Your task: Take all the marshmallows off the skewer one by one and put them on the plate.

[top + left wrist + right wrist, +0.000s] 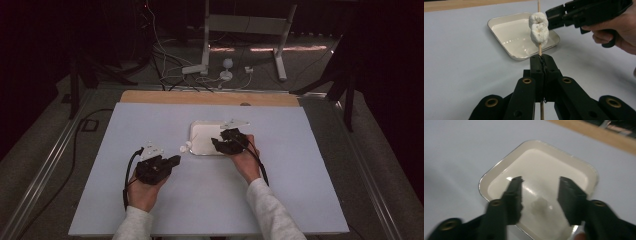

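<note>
My left gripper [541, 59] is shut on a thin wooden skewer [540, 50] that stands up out of its jaws. Two white marshmallows [538, 28] are threaded on the skewer, one on top of the other. In the high view the left gripper [175, 160] sits left of a cream square tray [196, 126], and the marshmallows [186, 147] show just off the tray's left edge. My right gripper [540, 181] is open above the empty tray [484, 183], with nothing between its jaws. From the left gripper view, the right gripper [554, 16] hangs beside the upper marshmallow.
A pale grey board [150, 125] covers the table, and a wooden strip [210, 97] shows along its far edge. Beyond it, a white stand [205, 65] and loose cables lie on the floor. Dark frames flank both sides.
</note>
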